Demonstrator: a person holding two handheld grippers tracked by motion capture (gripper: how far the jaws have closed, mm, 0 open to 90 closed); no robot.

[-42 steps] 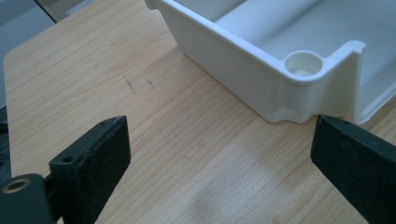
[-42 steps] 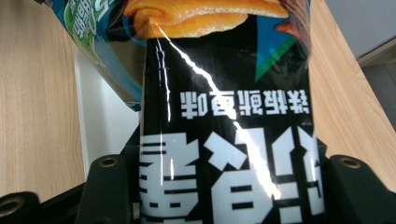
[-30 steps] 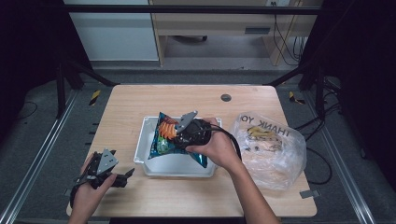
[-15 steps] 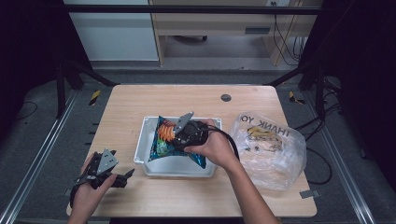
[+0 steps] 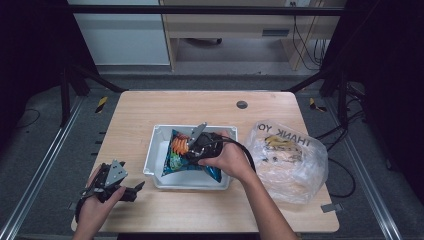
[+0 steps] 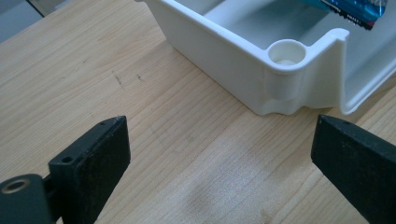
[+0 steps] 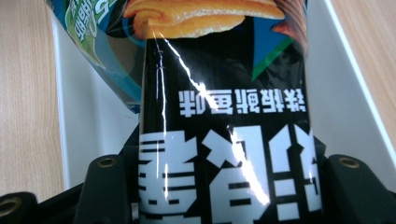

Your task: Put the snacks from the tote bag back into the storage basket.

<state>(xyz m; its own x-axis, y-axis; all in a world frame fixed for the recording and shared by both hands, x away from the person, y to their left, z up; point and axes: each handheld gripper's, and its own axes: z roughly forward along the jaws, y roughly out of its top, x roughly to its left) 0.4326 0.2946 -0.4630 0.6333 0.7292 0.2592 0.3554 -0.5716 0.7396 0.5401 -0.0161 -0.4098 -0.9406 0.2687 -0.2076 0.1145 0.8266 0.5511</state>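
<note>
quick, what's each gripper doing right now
Left gripper: open, holding nothing.
Right gripper: closed on the snack bag, over the white tray.

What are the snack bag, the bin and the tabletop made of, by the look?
Snack bag: glossy printed plastic film, probably; sharp white glare streaks and creases.
Bin: white moulded plastic, smooth satin finish; rounded rim and a formed corner socket.
Tabletop: light wood or wood-look laminate, matte; straight grain lines, with a few small scuffs.

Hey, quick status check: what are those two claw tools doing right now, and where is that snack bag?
Right gripper shut on shiny blue-and-black snack bag, over white plastic bin. Left gripper open, idle on wooden table. Nothing in the way.
</note>
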